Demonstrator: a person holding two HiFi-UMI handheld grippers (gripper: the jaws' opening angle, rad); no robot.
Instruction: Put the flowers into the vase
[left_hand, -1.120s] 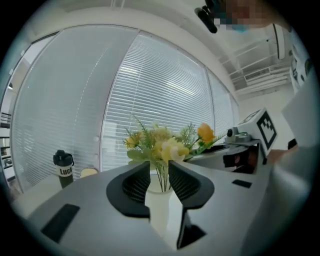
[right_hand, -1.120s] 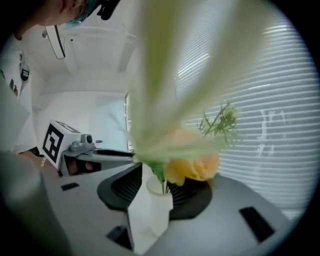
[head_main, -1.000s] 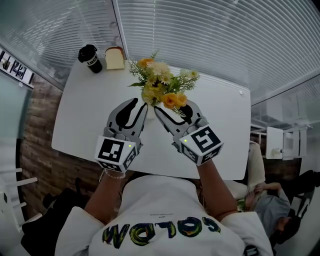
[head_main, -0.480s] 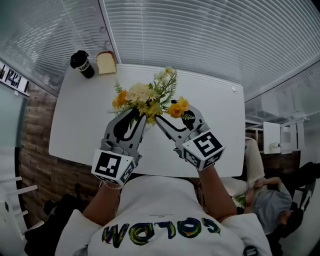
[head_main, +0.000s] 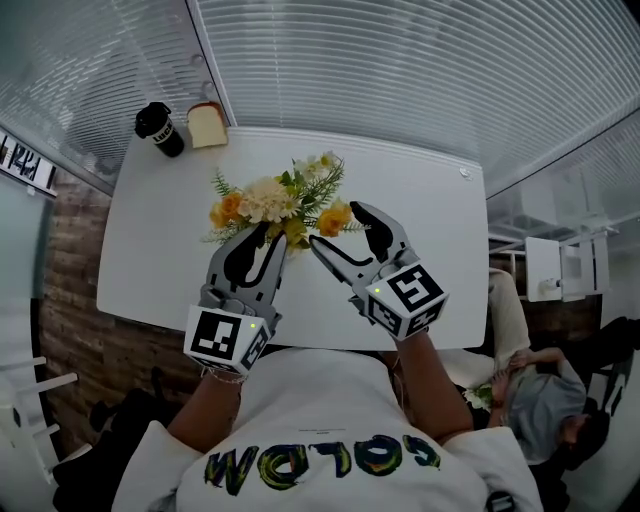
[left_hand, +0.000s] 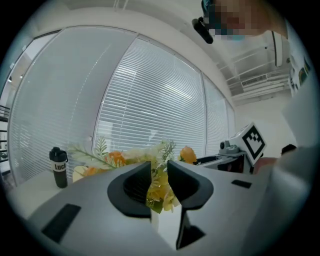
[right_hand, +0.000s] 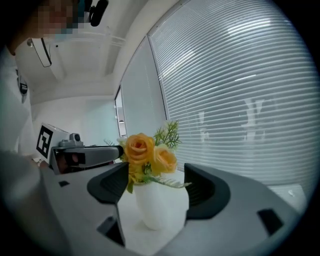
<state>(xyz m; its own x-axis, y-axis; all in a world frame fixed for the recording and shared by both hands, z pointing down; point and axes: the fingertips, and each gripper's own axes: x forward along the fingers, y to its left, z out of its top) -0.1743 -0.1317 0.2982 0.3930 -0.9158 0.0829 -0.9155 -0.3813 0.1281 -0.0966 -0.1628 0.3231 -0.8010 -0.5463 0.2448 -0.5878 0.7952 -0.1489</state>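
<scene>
A bunch of yellow, orange and cream flowers (head_main: 270, 200) stands in a white vase (right_hand: 161, 205) on the white table (head_main: 420, 190). My left gripper (head_main: 268, 232) is shut on the flowers' stems and leaves just above the vase's mouth. In the left gripper view yellow blooms (left_hand: 161, 189) fill the narrow gap of the left gripper (left_hand: 159, 167), with the vase (left_hand: 167, 222) below. My right gripper (head_main: 338, 227) is opening. In its own view the right gripper (right_hand: 156, 172) straddles the vase without touching it. Two orange roses (right_hand: 147, 152) lean toward it.
A black cup (head_main: 160, 128) and a slice of toast (head_main: 207, 124) stand at the table's far left corner. Slatted blinds close off the far side. A seated person (head_main: 560, 420) is at the lower right, beyond the table's near edge.
The right gripper's jaws have spread wide and stand off the vase. The bunch has shifted left with the left gripper, which keeps its hold.
</scene>
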